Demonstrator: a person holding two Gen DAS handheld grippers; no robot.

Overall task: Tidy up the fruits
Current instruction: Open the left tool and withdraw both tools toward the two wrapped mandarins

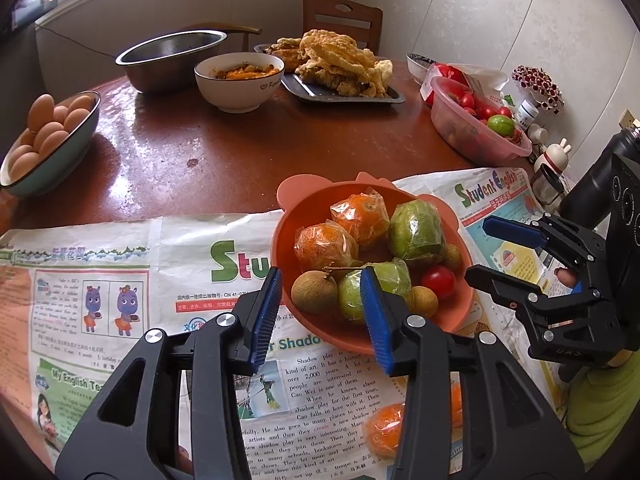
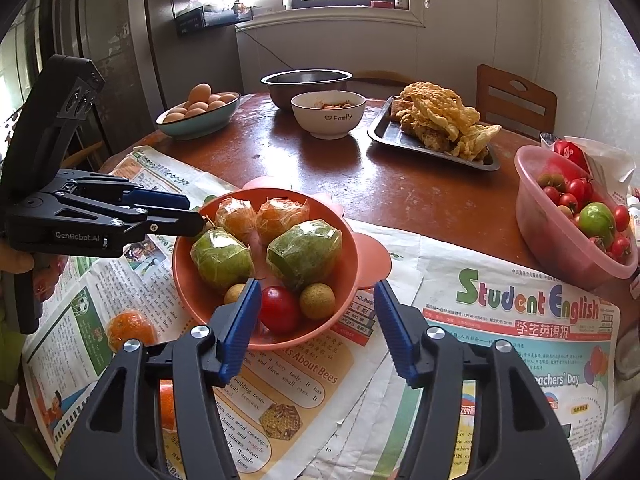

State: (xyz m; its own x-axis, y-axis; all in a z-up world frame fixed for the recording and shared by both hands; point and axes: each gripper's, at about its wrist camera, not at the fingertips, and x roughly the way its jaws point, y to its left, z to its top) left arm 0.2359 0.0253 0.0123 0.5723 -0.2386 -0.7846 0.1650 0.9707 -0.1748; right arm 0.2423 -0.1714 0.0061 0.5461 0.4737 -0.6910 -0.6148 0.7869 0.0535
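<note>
An orange bear-eared bowl (image 1: 308,204) (image 2: 352,256) sits on newspaper and holds two wrapped oranges (image 1: 362,214), two wrapped green fruits (image 1: 416,232), brown longans (image 1: 314,292) and a red cherry tomato (image 1: 438,280) (image 2: 280,308). My left gripper (image 1: 324,312) is open and empty, just in front of the bowl's near rim; it also shows in the right wrist view (image 2: 192,212). My right gripper (image 2: 316,324) is open and empty at the bowl's near edge; it also shows in the left wrist view (image 1: 476,248). A loose orange (image 1: 386,426) (image 2: 130,330) lies on the newspaper.
A pink tub (image 1: 460,128) (image 2: 560,232) of cherry tomatoes stands at the right. A bowl of eggs (image 1: 56,152) (image 2: 200,126), a steel basin (image 1: 168,56), a white bowl (image 2: 328,118) and a tray of fried food (image 2: 424,144) stand further back on the brown table.
</note>
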